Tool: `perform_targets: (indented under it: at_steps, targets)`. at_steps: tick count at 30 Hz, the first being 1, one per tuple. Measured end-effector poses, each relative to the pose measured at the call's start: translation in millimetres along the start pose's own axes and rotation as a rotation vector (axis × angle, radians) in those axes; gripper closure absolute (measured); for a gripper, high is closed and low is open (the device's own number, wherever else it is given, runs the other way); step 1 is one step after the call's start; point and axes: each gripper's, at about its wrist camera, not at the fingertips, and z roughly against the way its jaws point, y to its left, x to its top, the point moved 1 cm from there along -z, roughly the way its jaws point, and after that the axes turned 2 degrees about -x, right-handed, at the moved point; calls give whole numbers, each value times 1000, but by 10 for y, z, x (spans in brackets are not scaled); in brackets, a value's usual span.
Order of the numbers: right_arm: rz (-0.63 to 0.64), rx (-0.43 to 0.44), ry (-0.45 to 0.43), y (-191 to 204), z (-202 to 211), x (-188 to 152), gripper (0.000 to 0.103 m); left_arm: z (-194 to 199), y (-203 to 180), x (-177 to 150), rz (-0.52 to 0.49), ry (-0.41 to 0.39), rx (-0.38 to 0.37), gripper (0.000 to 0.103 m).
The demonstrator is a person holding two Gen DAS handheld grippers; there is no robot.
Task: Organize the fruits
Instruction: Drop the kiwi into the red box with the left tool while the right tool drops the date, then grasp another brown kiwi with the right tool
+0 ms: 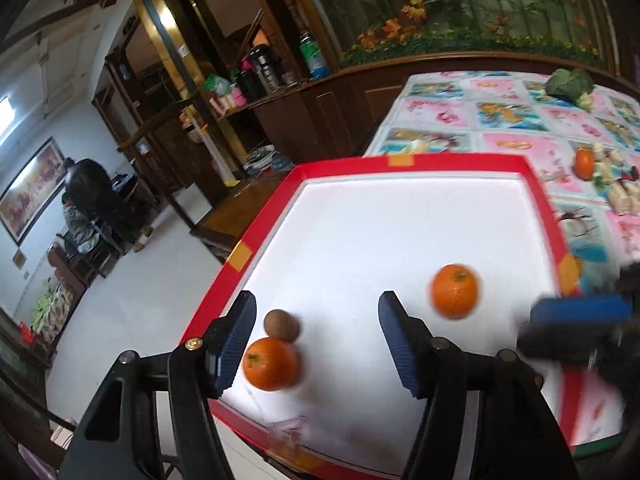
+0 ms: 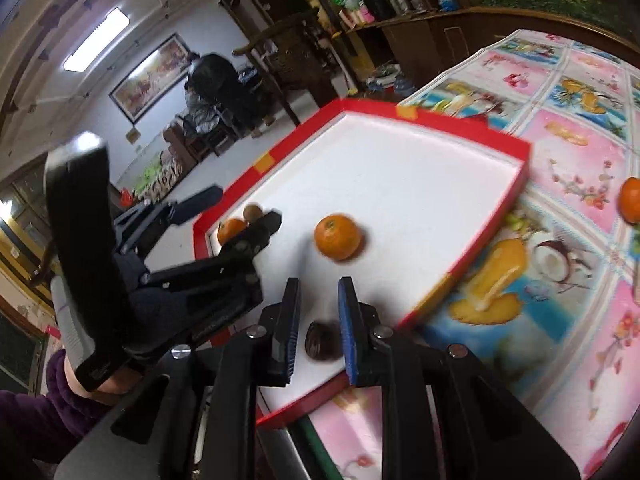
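Fruit-print cloth covers the tabletop [image 2: 560,216], carrying a red-rimmed white tray [image 2: 424,120].

Nearest, the right tongs [image 2: 319,312] stand narrowly parted around a dark brown fruit [image 2: 322,340] at the tray's near edge, grip unclear. Left tongs [image 1: 316,336] spread wide, empty, beside an orange [image 1: 271,363] touching a kiwi [image 1: 281,324]. Farther in lies a second orange [image 2: 337,237]; a third orange [image 2: 631,199] sits on the cloth.

The left wrist camera looks forward and down between its gripper's two fingers, close over the near left corner of a red-rimmed white tray [image 1: 460,159], facing the far cabinets. The right wrist camera sits close above the same tray's [image 2: 472,126] near edge, angled leftward. Both views share the tray, its oranges and the patterned tablecloth [image 1: 516,116].
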Motion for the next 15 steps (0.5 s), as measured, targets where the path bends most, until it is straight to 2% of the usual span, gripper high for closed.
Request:
perform_targets:
  at_steps: [5,9,12,15]
  targets:
    - [-67,-76,-113,-498,632,-28,82,262,-285,152,-39,-59,-81,32]
    - [-141,-216,-192,-1084,1246,-199,82,418,-640,271,-80,-94,-182,29]
    - [-197,-317,-219,-1482,1568,-327,82,463,-993,359,-126,-98,-265,29]
    - [-256,-381,-207,-1780,1709,-410,82,426,-1322,422,-167,-84,-332,29]
